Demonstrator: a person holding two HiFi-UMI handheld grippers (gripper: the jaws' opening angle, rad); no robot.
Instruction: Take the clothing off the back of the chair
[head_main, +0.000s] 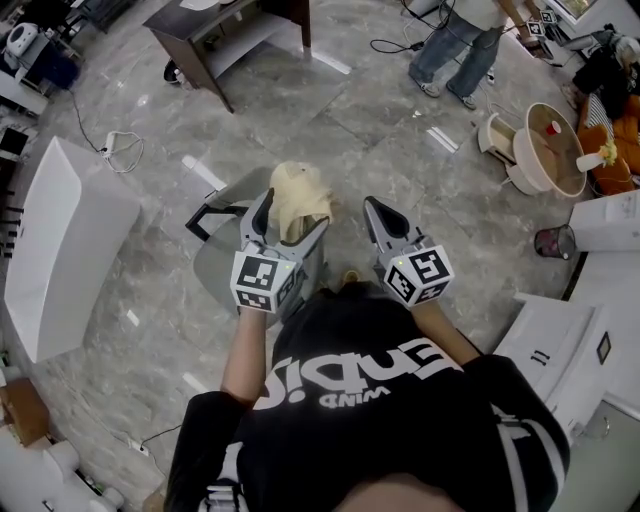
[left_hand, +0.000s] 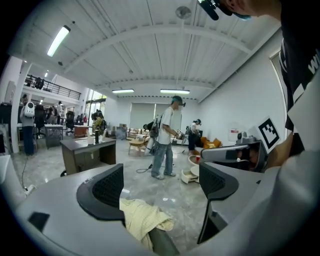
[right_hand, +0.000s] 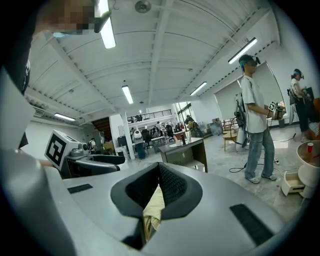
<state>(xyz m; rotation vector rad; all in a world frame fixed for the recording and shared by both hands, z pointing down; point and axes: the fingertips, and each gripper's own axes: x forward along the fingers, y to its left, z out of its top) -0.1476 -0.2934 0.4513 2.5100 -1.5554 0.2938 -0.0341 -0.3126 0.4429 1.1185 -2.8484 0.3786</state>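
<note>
1. Between the 2 ribbed black pads (left_hand: 107, 190) of your left gripper (left_hand: 160, 175) there is only air. They stand spread wide, with the pale yellow crumpled cloth garment (left_hand: 142, 220) low between them and neither pad pressing it. That spread looks meant to take in the whole bunch.
2. Your right gripper (right_hand: 159, 167) has its 2 black pads (right_hand: 172, 187) pressed together. A strip of the garment shows in the slit between them, so I read it as pinching a fold. In the head view that fold cannot be made out, and the gripper sits just right of the bunch.
3. The garment is heaped over a dark rounded rail (left_hand: 162, 243), seemingly the back of the grey chair with a black armrest (head_main: 225, 268). It is not yet lifted off.
4. Your 2 grippers point nearly level, 1 at each side of the heap. That placing would suit a lift up and away from the rail.
5. A soft heap like this will likely sag and trail. If you catch only a thin fold, it may drag or snag on the rail.
</note>
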